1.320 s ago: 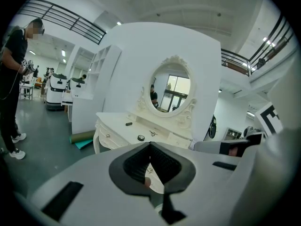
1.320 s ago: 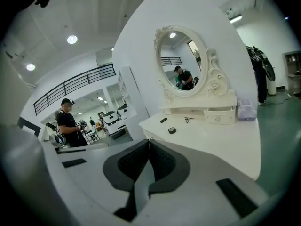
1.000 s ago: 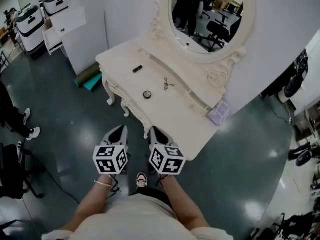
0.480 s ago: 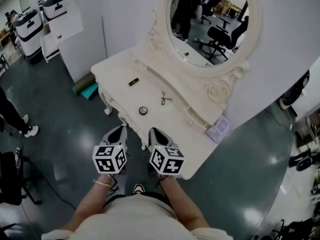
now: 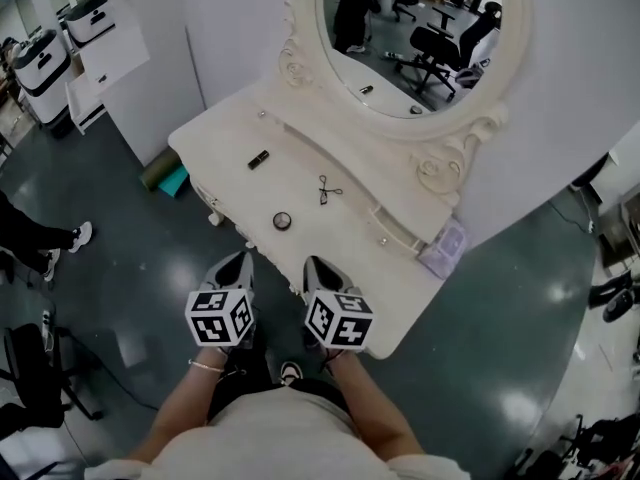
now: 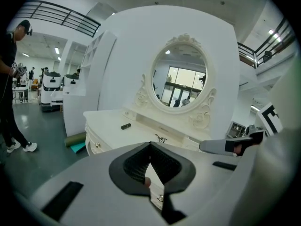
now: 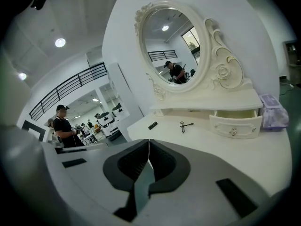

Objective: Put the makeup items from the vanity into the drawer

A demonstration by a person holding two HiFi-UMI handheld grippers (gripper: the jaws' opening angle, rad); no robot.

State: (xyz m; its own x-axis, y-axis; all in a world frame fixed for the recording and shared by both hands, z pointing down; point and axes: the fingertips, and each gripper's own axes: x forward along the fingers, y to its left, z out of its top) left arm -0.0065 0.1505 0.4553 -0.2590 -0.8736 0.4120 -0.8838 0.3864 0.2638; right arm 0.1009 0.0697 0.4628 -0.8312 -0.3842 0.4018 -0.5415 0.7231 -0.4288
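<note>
Now left tool (image 5: 243, 260) and right tool (image 5: 312, 265) face vanity (image 5: 225, 133).

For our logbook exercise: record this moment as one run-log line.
left tongs shut, empty; right tongs shut, empty; compact, curler, tube on vanity; drawer open

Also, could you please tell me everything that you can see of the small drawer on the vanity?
The small drawer is cream-white, painted-wood in look, with a curved front and one round metallic knob at its middle. It sits in the raised shelf below the oval mirror, pulled partly open; only a strip of its pale inside shows.
</note>
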